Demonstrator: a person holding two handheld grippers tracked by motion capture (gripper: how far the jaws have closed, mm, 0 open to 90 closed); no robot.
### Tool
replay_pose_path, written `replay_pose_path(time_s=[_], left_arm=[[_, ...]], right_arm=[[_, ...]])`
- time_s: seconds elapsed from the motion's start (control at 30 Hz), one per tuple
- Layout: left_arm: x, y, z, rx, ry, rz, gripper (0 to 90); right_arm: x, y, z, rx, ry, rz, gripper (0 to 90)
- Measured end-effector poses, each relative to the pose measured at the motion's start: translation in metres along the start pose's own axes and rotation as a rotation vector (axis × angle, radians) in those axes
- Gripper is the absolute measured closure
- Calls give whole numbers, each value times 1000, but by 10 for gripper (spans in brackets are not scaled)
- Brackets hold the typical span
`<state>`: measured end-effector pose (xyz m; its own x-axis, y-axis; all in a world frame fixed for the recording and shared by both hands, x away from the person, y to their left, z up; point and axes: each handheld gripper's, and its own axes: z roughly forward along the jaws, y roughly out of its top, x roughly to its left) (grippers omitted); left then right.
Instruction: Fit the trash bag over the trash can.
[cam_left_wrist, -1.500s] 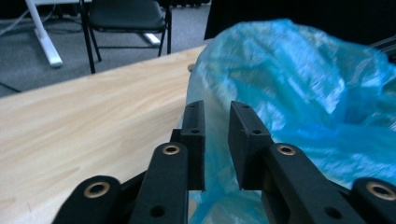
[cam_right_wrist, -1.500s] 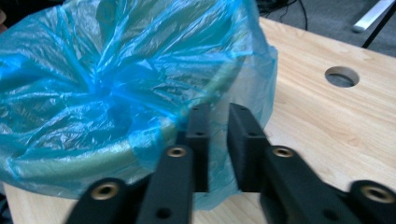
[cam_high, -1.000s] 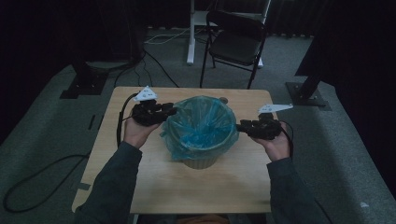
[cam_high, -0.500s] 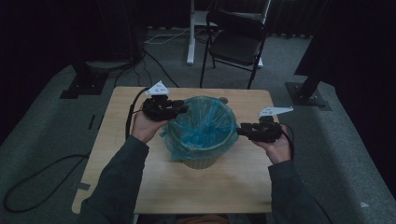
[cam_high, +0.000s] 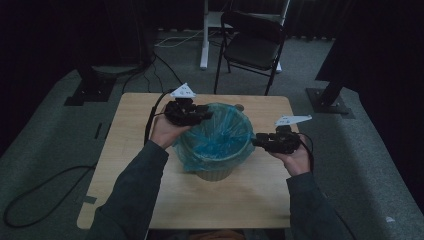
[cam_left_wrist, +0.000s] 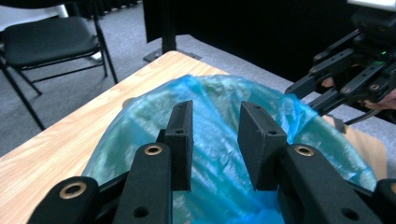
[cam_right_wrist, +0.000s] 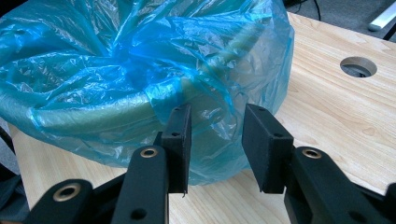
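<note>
My left gripper (cam_high: 204, 116), jaws just opening and clear of the blue bin liner (cam_high: 215, 135), reaches the far rim; my right gripper (cam_high: 256, 142) waits apart.

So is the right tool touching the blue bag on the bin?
Cannot tell. In the right gripper view the right tool stands open against the blue bag, with no plain gap or contact.
</note>
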<state>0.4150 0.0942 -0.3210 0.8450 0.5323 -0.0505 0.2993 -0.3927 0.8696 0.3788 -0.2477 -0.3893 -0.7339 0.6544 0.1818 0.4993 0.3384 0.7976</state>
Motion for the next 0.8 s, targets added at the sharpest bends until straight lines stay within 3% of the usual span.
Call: replay_pose_path(time_s=[0.5, 0.8], left_arm=[[-9, 13, 23, 31, -72, 74, 631], [-11, 14, 38, 75, -80, 96, 625]], right_arm=[[0, -4, -1, 4, 2, 0, 624], [0, -6, 0, 10, 7, -2, 618]])
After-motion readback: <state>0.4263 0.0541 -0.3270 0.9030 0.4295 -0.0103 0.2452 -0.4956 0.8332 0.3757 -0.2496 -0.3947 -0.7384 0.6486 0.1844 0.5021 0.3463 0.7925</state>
